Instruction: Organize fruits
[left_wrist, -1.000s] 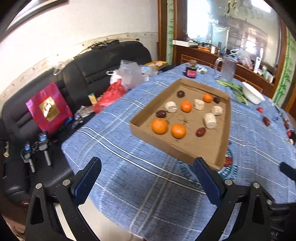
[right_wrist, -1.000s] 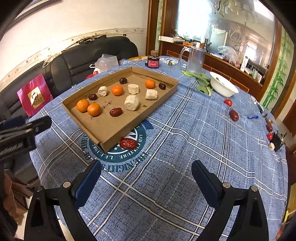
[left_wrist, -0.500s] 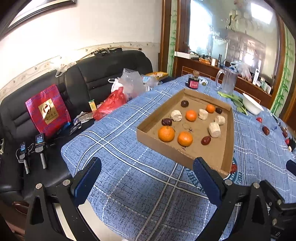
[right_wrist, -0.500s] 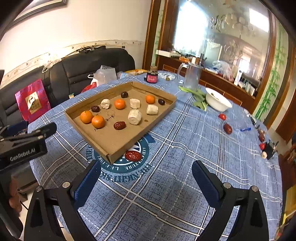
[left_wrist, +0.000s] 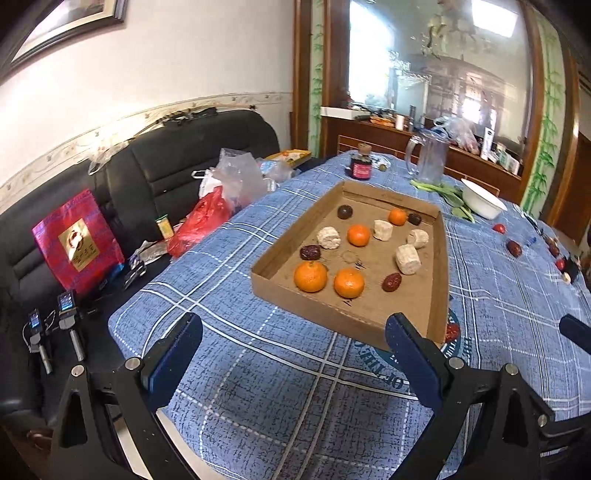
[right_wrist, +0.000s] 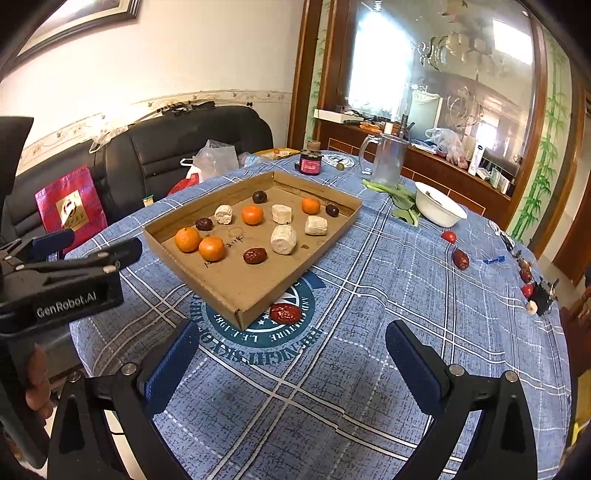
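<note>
On the round table with its blue plaid cloth (right_wrist: 369, 369), the cardboard tray (right_wrist: 236, 288) sits a little left of centre, holding four oranges, several pale cut chunks and a few dark red dates. Both grippers have pulled up and back over the last second: the tray looks smaller and farther off in each wrist view than it did, and more of the room and the black sofa (left_wrist: 177, 166) now shows. The left gripper (left_wrist: 293, 350) hangs above the near table edge with its jaws spread wide and nothing between them; the right gripper (right_wrist: 291, 354) hovers likewise, wide apart and empty, above the printed emblem on the cloth. One red date (right_wrist: 285, 313) lies on the cloth, touching or just beside the tray's near corner, and more small red fruits (right_wrist: 460, 258) are scattered well apart toward the far right edge, near a white bowl (right_wrist: 439, 205). To my eye the withdrawal reads as a pause to survey, not a finish: loose fruit is still outside the tray, and the near date seems the likeliest next pick for the right gripper.
</note>
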